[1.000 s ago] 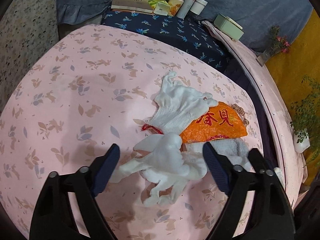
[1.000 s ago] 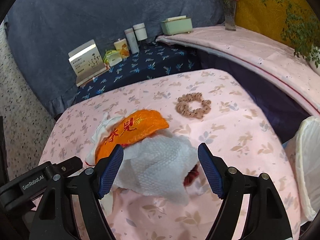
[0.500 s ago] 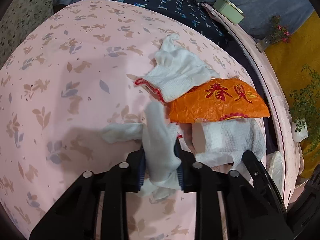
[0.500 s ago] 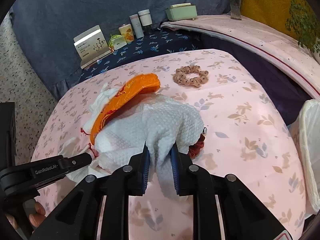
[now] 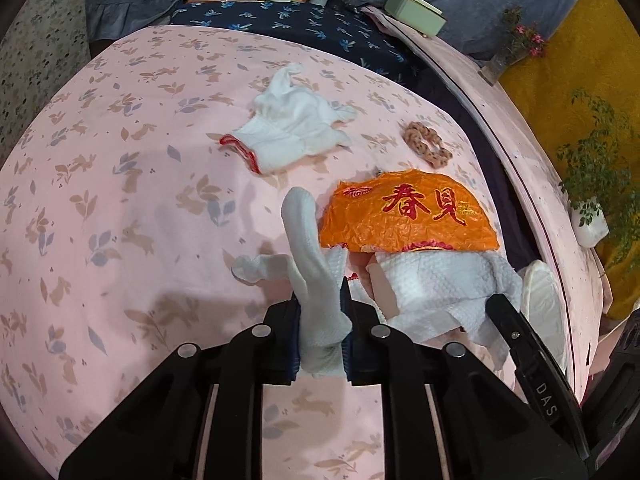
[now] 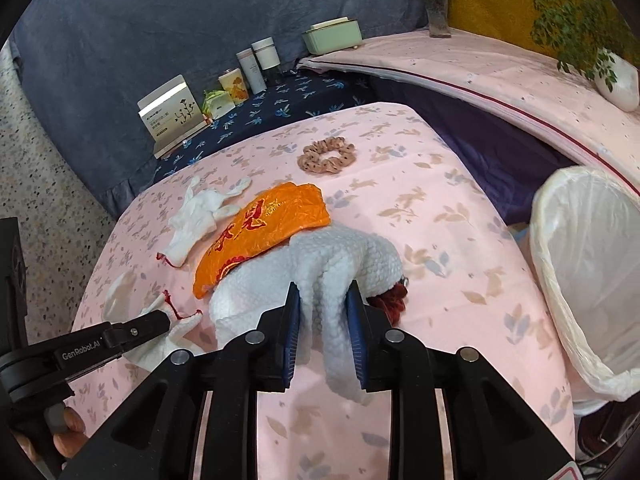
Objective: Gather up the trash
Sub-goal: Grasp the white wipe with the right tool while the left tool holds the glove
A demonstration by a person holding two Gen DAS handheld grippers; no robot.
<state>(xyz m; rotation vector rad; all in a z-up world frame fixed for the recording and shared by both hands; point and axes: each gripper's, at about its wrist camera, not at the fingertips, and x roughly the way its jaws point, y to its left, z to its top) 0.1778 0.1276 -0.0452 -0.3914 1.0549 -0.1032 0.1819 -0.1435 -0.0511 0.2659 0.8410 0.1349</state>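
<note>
The left claw (image 5: 320,336) pinches a white glove (image 5: 316,280), the right claw (image 6: 323,334) a white paper towel (image 6: 332,280).

Both grippers are angled down at the bed. The left gripper (image 5: 320,322) is clamped tight on a white glove (image 5: 310,264), blue pads pinching the fabric. The right gripper (image 6: 322,330) has its jaws squeezed on a white textured cloth (image 6: 340,264), and they've just eased out a touch. At 7 o'clock in the right wrist view, a hand (image 6: 60,434) grips the left tool's handle.
</note>
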